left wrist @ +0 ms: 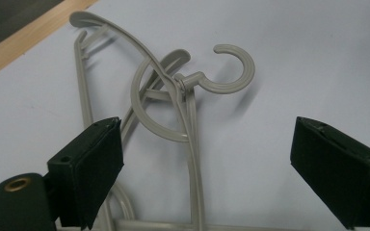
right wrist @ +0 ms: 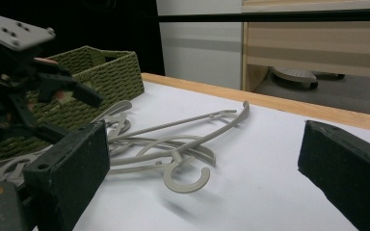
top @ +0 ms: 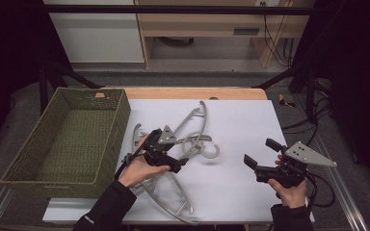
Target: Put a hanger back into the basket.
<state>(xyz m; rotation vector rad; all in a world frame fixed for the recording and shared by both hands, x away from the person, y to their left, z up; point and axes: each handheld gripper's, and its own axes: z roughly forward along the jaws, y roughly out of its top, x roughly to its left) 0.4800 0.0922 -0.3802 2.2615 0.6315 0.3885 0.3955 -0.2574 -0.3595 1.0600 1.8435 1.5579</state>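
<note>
Progress check, biggest item first. Counter [top: 250, 125] with its white sheet carries everything. Green woven basket [top: 67, 139] sits at the left edge with nothing in it that I can see, so my read is nothing is sorted yet. Grey hangers [top: 192, 130] lie in a tangled pile mid-counter, just right of the basket, hooks interlocked. All of them are left to move, judging they go in the basket.

My left tongs [top: 171, 161] hang over the pile, pointed down at it. In the left gripper view the jaws stand wide either side of a hanger's straight arm [left wrist: 195, 163] below the hooks, pads clear of the plastic. No grip yet.

My right tongs [top: 260, 154] sit low at the right side of the counter, well apart from the pile, aimed back toward it. Jaws wide, nothing between them.
</note>
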